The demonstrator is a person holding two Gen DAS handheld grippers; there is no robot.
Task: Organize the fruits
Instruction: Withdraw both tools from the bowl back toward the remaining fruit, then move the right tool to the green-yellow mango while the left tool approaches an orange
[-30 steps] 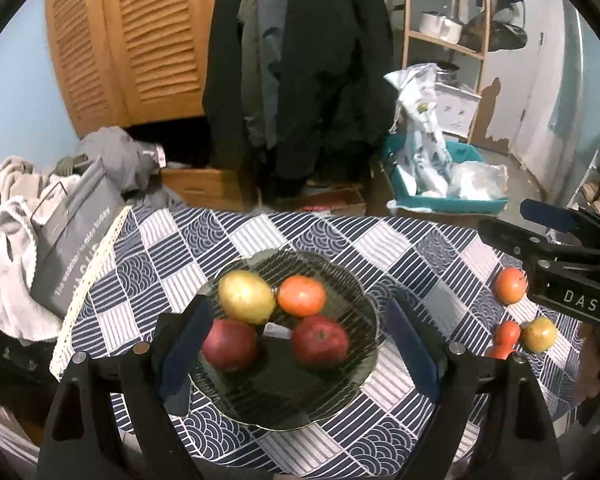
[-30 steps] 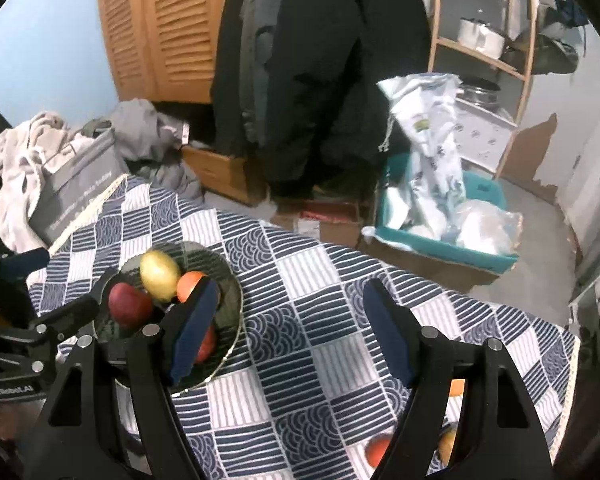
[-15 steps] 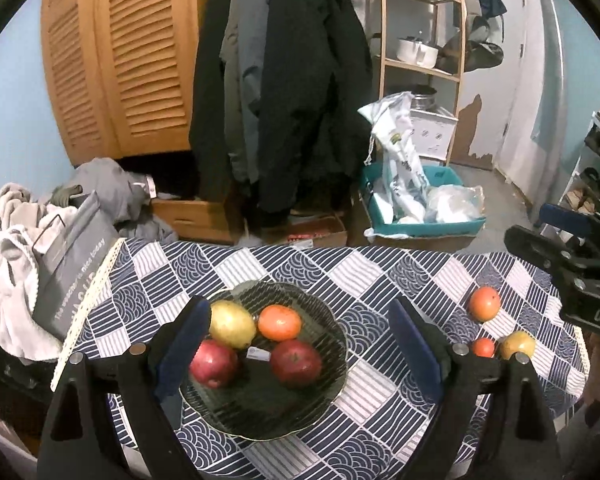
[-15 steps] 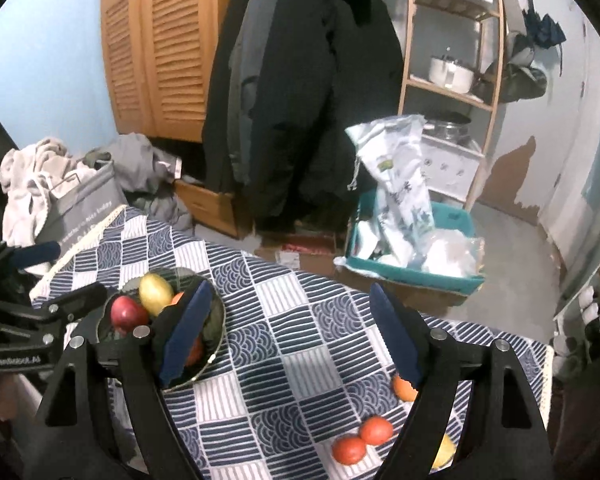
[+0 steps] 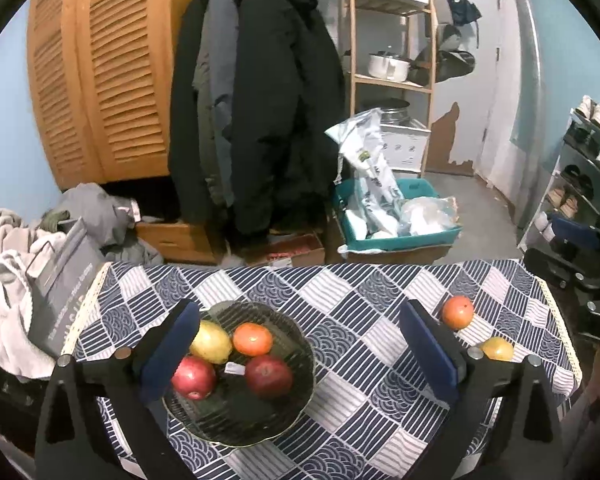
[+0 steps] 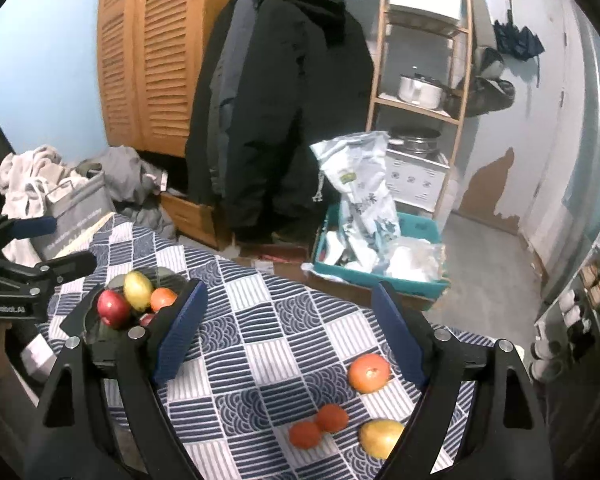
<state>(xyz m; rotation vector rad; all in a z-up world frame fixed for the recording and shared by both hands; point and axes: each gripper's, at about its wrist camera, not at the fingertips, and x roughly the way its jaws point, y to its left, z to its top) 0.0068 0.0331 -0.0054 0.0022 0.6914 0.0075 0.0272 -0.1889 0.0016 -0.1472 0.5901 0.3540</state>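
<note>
The table (image 5: 364, 308), covered by a blue-and-white patterned cloth, carries all the fruit. A dark glass bowl (image 5: 296, 400) stands on its left portion and holds four pieces: a yellow fruit (image 5: 211, 342) at the rear left, an orange fruit (image 5: 253, 339) beside it, a red apple (image 5: 193, 377) at the front left and a darker red apple (image 5: 269, 376) at the front right.

Four pieces lie loose on the cloth, well apart from the bowl toward the right edge: a large orange fruit (image 6: 369, 373), a yellow-orange fruit (image 6: 381, 437), and two small red-orange fruits (image 6: 331, 418) (image 6: 304, 435) that appear to touch, though the fisheye distortion leaves this uncertain.

The left gripper (image 5: 296, 354) is above the bowl, fingers spread wide and empty. The right gripper (image 6: 288, 330) is above the bare cloth between the bowl and the loose fruit, likewise spread and empty.
</note>
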